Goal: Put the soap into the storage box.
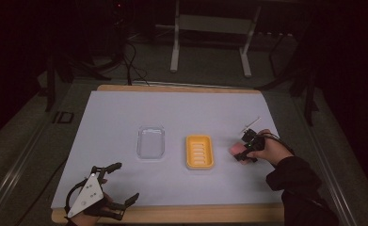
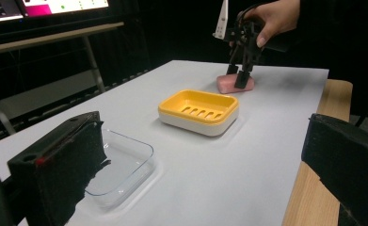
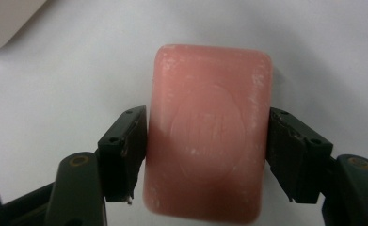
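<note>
Right gripper view: we see the right gripper [image 3: 209, 155] clamped on the pink soap bar [image 3: 210, 127] at center frame; the left gripper [image 2: 205, 188] stands apart.

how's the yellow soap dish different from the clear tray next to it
The soap dish is opaque yellow on a white base; the clear tray is see-through. The soap dish has slots in its floor; the clear tray has a plain smooth floor. The soap dish lies nearer the pink soap, the clear tray farther from it. Both are empty, rounded rectangles lying flat on the white table.
</note>
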### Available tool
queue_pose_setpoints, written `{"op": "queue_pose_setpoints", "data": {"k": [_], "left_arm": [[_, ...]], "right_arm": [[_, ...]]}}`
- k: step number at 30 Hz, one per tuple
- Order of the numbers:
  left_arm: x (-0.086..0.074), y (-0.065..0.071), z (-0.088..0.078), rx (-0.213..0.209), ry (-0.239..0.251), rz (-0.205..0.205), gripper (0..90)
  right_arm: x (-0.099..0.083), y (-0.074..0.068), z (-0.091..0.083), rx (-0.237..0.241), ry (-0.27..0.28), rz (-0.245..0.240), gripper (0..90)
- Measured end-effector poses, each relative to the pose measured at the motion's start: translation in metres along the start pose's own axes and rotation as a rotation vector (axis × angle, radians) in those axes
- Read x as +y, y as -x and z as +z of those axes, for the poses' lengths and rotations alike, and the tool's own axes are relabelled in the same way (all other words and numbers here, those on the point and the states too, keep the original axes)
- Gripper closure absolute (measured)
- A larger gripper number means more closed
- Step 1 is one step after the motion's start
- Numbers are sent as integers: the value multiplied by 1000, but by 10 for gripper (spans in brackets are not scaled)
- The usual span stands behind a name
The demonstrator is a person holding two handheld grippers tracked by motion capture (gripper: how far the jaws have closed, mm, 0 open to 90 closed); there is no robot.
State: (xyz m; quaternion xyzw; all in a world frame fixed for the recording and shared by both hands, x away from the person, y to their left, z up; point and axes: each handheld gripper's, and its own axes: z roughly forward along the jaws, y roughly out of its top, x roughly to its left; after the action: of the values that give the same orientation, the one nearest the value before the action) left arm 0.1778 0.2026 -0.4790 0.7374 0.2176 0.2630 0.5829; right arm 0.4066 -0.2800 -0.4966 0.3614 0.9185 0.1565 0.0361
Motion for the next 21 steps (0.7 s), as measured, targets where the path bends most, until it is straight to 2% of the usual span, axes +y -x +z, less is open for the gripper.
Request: {"op": "queue_pose_setpoints", "data": {"k": [10, 15, 18, 21], "left_arm": [[0, 1, 0, 4, 1, 6, 6], [0, 1, 0, 2, -1, 7, 6], [0, 2, 0, 2, -3, 10, 6], [0, 1, 0, 5, -3, 8, 6]], "right_arm": [[5, 0, 6, -9, -50, -19, 350], [7, -7, 8, -53, -82, -50, 366], [9, -9, 8, -72, -102, -11, 377], [9, -12, 7, -92, -108, 51, 379]]}}
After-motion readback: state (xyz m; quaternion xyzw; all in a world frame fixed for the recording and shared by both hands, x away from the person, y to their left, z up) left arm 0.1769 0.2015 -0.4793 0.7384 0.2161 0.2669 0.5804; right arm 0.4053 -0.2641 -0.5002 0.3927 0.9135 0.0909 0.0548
